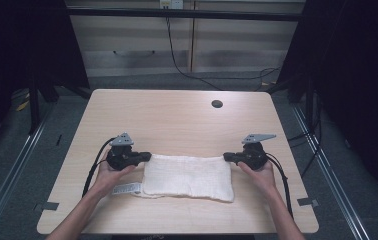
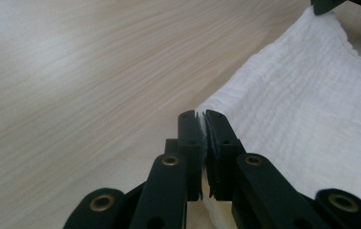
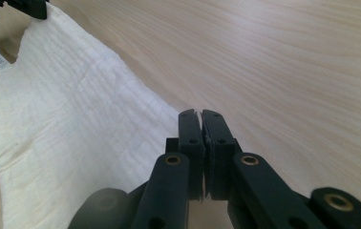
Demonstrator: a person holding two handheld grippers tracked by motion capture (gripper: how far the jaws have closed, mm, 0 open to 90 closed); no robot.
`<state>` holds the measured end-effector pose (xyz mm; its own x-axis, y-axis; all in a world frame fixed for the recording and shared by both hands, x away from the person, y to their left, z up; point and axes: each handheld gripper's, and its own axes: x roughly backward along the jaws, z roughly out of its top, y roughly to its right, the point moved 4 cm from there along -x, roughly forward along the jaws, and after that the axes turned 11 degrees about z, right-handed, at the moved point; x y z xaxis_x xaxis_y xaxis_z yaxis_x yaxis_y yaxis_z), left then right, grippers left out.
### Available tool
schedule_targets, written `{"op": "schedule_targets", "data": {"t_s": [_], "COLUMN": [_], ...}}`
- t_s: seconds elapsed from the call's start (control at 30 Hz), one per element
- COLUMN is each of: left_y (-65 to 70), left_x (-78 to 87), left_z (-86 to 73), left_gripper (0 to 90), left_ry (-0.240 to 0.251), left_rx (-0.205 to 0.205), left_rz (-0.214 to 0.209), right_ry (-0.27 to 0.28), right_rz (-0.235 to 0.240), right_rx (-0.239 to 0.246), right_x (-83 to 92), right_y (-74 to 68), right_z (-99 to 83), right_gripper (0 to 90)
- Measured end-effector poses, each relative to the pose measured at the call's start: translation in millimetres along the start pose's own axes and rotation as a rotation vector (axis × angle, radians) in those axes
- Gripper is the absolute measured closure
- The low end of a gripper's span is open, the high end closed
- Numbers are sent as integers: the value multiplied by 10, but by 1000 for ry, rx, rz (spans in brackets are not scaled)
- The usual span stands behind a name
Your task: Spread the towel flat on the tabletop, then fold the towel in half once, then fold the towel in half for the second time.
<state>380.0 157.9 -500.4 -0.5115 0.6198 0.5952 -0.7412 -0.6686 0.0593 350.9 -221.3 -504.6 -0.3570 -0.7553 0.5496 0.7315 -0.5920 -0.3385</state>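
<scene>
Claws, left claw [image 2: 202,117] and right claw [image 3: 201,116], each clench a far corner of the white cloth [image 1: 187,176].

The print on the small label [image 1: 126,189] beside the white cloth [image 1: 187,176] is too small to read. The cloth corner pinched in the right gripper [image 3: 201,115] is hidden between its fingers. The person's forearms are cut off by the bottom edge.
</scene>
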Motion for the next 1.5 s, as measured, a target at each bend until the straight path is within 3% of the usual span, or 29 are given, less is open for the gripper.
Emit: {"op": "schedule_targets", "data": {"t_s": [0.3,0.5,0.7,0.83,1.1,1.27,1.5], "left_y": [38,-40,-144,-133,-71,-96,-129], "left_x": [-38,47,98,63,62,17,-31], "left_z": [185,235,231,222,377,323,234], "left_gripper": [860,860,860,860,860,860,861], "left_ry": [30,64,87,80,112,84,68], "left_rx": [-10,15,49,54,57,50,87], "left_rz": [-7,2,1,-3,0,26,41], "right_ry": [33,10,63,71,78,91,87], "right_rz": [1,-29,-13,-5,-36,-31,0], "right_rx": [19,63,94,109,111,123,144], "right_x": [-53,-40,33,41,125,179,130], "right_y": [8,28,-54,-77,-27,-71,-238], "right_z": [205,370,470,500,601,587,391], "right_gripper": [873,874,874,874,874,874,873]}}
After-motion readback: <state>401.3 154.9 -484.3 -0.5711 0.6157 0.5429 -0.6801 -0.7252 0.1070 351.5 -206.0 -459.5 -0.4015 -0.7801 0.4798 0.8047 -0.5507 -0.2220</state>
